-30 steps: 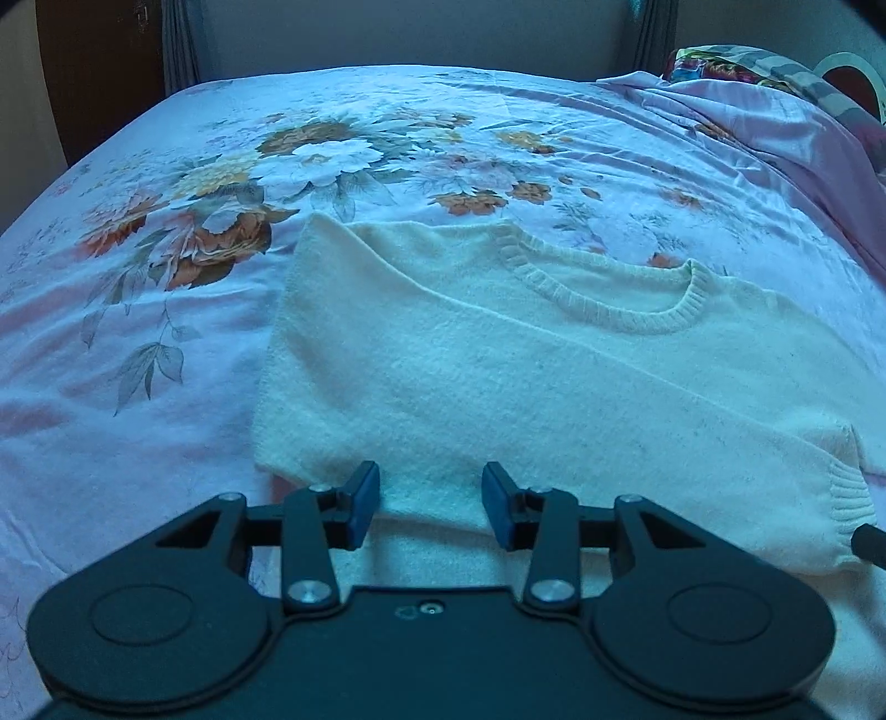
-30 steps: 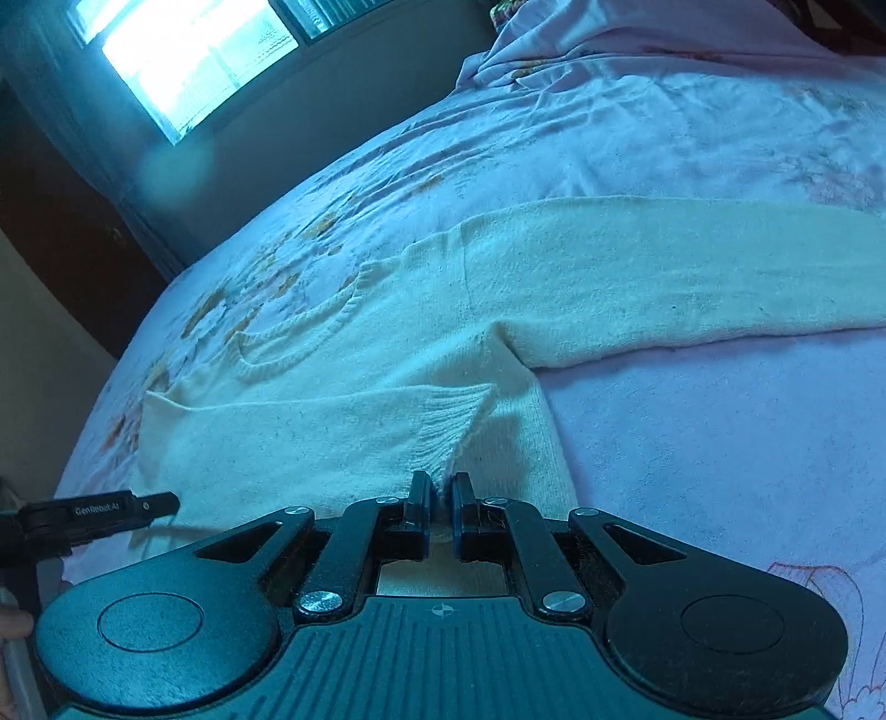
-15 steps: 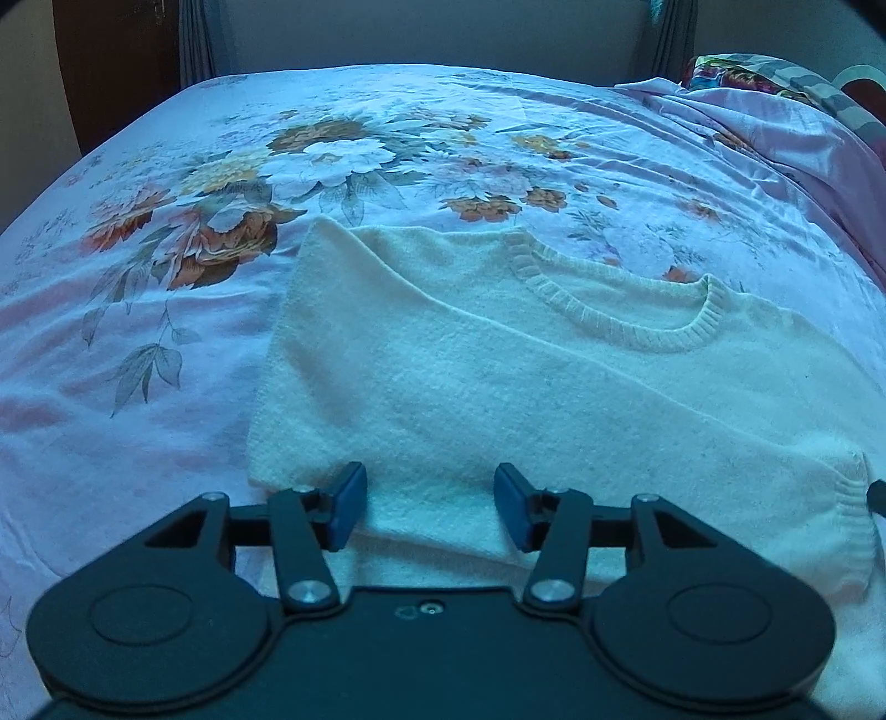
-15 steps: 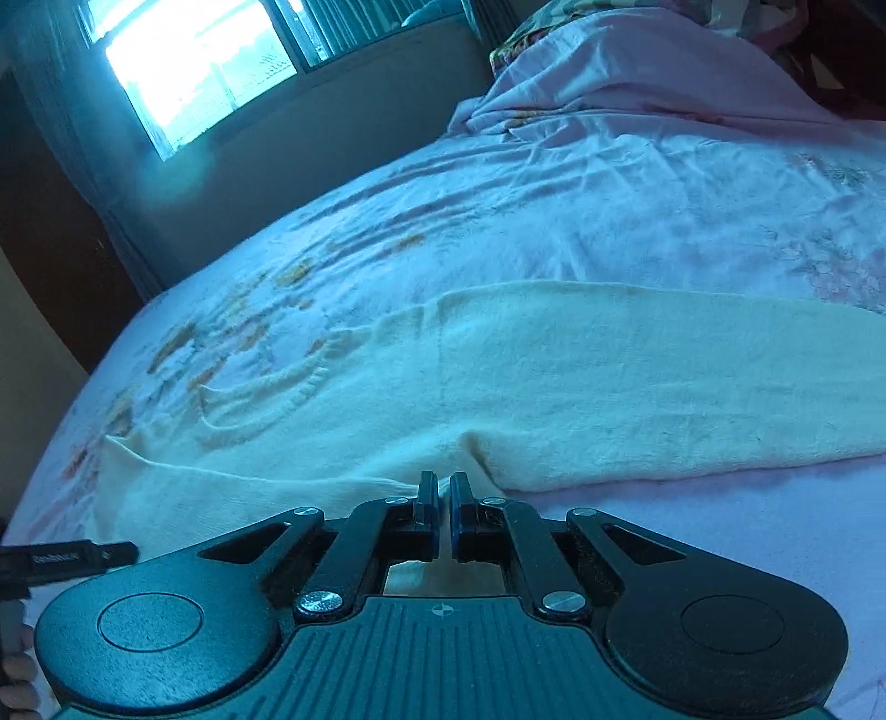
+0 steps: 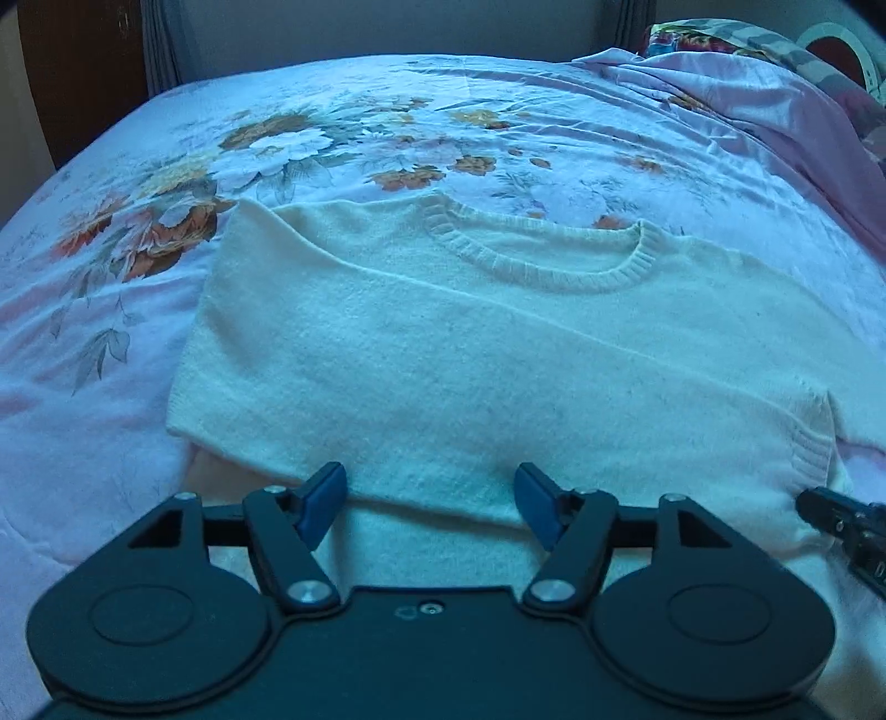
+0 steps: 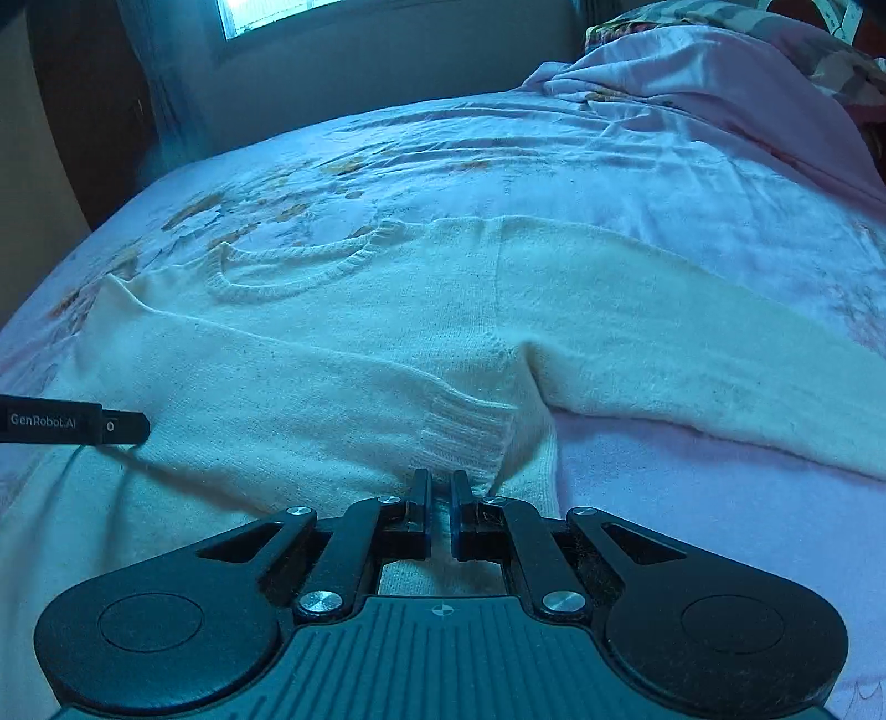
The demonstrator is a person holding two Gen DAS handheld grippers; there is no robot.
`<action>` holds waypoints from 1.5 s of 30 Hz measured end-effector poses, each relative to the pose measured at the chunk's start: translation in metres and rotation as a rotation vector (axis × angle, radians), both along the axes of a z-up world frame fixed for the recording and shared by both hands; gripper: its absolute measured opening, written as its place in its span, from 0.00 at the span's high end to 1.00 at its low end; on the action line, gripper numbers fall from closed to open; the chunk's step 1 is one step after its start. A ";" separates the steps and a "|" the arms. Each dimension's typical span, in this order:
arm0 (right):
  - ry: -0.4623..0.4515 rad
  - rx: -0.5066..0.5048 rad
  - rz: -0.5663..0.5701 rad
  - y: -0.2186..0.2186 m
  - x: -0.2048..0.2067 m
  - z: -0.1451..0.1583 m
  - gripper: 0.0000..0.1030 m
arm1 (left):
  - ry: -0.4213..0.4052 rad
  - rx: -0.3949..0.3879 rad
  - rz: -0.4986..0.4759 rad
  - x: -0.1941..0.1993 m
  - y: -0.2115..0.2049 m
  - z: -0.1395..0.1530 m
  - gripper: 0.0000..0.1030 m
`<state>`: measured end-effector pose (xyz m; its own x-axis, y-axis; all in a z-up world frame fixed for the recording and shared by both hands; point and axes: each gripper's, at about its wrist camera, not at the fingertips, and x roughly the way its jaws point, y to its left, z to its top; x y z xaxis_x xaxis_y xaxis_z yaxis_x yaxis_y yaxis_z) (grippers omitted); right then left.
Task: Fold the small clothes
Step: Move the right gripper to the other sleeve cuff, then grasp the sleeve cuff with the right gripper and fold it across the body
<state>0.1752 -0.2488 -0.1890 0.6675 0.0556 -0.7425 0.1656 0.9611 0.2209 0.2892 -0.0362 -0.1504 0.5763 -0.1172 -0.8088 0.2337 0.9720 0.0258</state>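
A cream knit sweater (image 5: 443,332) lies flat on the bed, neckline away from me. One sleeve is folded across its body, with the ribbed cuff (image 6: 470,437) near the right side; the other sleeve (image 6: 692,354) stretches out to the right. My left gripper (image 5: 432,498) is open and empty over the folded sleeve's lower edge. My right gripper (image 6: 441,487) has its jaws nearly together just below the cuff; a thin gap shows, and no cloth is seen between them. Its tip also shows in the left wrist view (image 5: 830,509).
The bed has a pink floral sheet (image 5: 221,166). A crumpled pink blanket (image 6: 720,83) and a patterned pillow (image 5: 720,39) lie at the far right. A window (image 6: 266,11) and a dark door (image 5: 83,66) are behind the bed.
My left gripper has opened wider over the folded sleeve. My right gripper has dropped lower and turned left, the cuff now lying flat on the sweater just ahead of its jaws.
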 end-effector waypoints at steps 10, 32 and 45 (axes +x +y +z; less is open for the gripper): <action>-0.027 0.099 -0.168 -0.068 -0.053 0.028 0.61 | -0.006 0.002 -0.040 -0.037 -0.014 0.012 0.37; 0.014 0.244 -0.788 -0.286 -0.134 0.000 0.62 | 0.023 -0.040 -0.036 -0.041 -0.074 0.014 0.32; -0.231 0.202 -0.557 -0.224 -0.058 0.062 0.94 | -0.009 -0.048 -0.011 -0.038 -0.040 0.024 0.32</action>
